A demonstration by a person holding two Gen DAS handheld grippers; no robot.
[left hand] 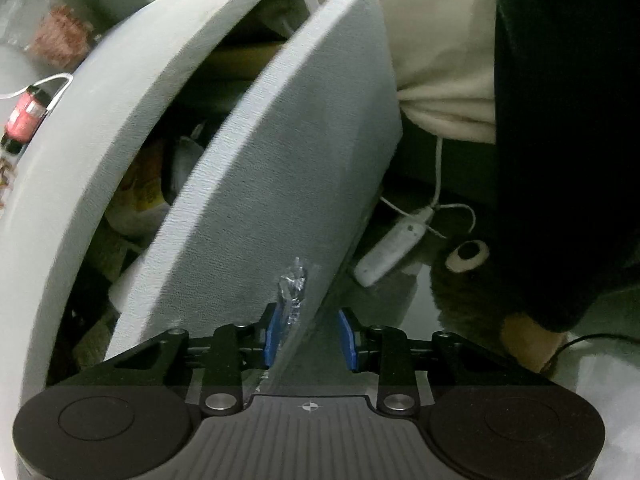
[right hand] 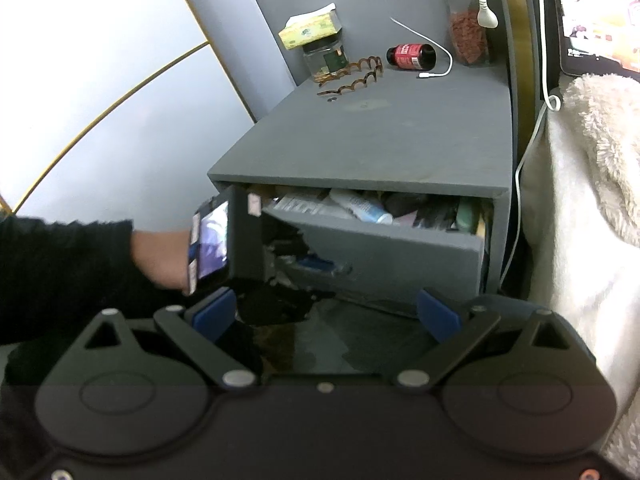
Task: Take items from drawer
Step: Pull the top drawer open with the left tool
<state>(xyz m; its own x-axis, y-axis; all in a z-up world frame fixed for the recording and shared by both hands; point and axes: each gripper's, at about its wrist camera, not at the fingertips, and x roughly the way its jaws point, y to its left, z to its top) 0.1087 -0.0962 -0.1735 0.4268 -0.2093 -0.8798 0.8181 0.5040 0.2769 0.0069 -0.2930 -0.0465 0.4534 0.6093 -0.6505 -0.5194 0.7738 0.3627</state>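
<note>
Left tool [left hand: 308, 336]: blue pads pinched on the lower edge of the grey drawer front [left hand: 288, 168], at a crumpled bit of clear tape [left hand: 294, 284]. The drawer [right hand: 376, 240] is pulled partly out of the grey nightstand [right hand: 360, 140].

Right tool [right hand: 326, 314]: spread wide, holding nothing, hovering just in front of the drawer.

The items [right hand: 360, 204], tubes and packets, lie ahead of and above the right tool, packed across the drawer's width. In my judgement the right hand is the free one to reach in over the front panel.

On the nightstand top: a red bottle [right hand: 410, 56], a jar [right hand: 324, 60], hair combs [right hand: 352, 76]. Bed with a cream blanket [right hand: 592, 184] at right; pale wall at left.
</note>
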